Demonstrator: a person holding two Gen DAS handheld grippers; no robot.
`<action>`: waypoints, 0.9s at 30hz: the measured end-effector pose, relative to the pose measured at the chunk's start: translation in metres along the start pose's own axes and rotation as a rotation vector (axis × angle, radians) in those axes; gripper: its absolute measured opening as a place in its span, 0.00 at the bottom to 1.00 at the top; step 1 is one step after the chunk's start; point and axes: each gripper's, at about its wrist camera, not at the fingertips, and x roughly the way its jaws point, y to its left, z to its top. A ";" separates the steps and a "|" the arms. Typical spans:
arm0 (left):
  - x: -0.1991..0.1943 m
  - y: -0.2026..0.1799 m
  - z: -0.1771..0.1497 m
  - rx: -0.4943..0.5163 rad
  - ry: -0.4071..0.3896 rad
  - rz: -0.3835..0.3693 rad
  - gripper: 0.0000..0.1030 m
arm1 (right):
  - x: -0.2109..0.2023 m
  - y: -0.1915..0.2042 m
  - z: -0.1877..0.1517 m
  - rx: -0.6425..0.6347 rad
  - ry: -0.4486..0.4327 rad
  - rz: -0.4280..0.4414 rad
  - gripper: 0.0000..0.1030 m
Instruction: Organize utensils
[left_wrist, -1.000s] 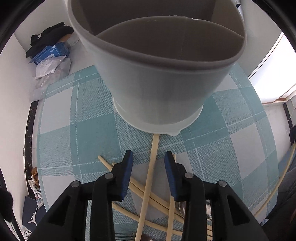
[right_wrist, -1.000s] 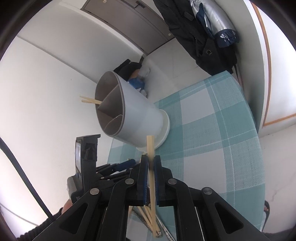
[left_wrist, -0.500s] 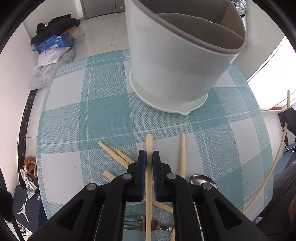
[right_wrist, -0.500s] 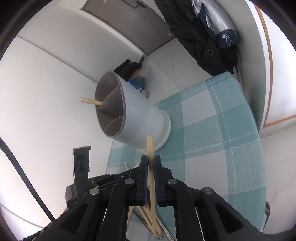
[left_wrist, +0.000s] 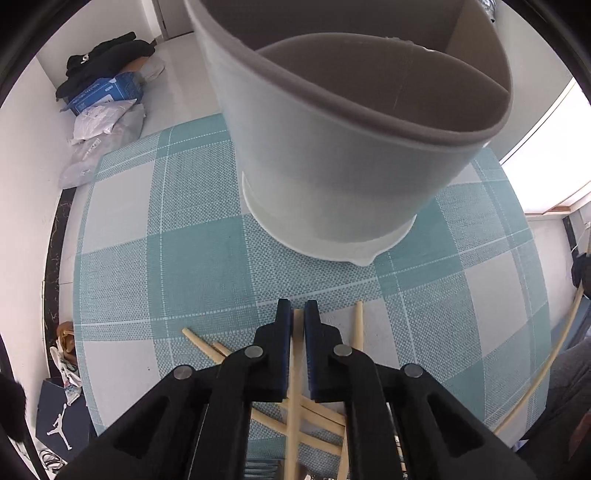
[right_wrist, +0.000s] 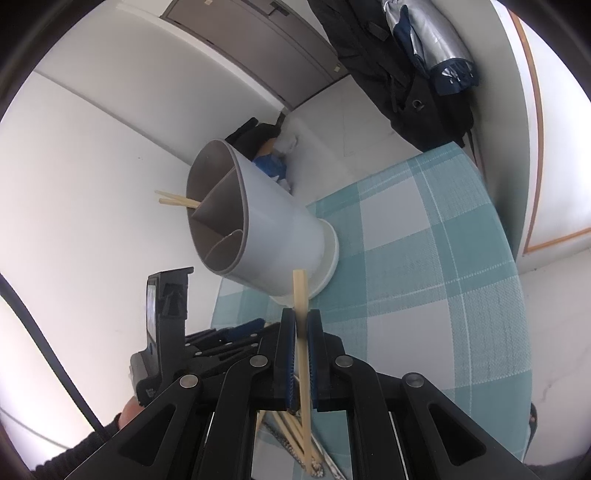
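The chopstick (left_wrist: 295, 354) in hand lies between the blue pads of the left gripper (left_wrist: 297, 314), whose jaws stand nearly closed on it, its tip poking out just beyond the fingertips toward twelve o'clock; the right gripper (right_wrist: 302, 325) likewise has its jaws pressed onto a second chopstick (right_wrist: 301, 295), which juts past the pads toward the holder's foot. The grey utensil holder (left_wrist: 332, 177) stands at twelve o'clock in the left wrist view, near but apart from the held stick, on the teal checked tablecloth (left_wrist: 192, 251); in the right wrist view two chopsticks (right_wrist: 173, 199) already poke from one of its divided compartments. More loose chopsticks (left_wrist: 207, 345) cross each other at six to seven o'clock under the left gripper, one (left_wrist: 357, 325) at about five o'clock beside it.

The step, by my reading, is carrying a held stick up and into the holder; to do it well, lift clear of the crossed pile so nothing drags along, tilt the stick toward upright before the rim, aim for the compartment that already holds chopsticks, and let go only once the tip is well below the grey lip; a slack pinch may let the stick pivot.
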 end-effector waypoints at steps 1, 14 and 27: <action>0.000 0.000 0.000 0.002 -0.001 0.006 0.04 | 0.000 0.000 0.000 -0.001 0.000 0.000 0.06; -0.099 0.007 -0.032 -0.158 -0.389 -0.048 0.04 | -0.013 0.022 -0.008 -0.097 -0.057 -0.009 0.06; -0.167 0.035 -0.061 -0.322 -0.718 -0.091 0.03 | -0.026 0.065 -0.030 -0.244 -0.166 -0.060 0.05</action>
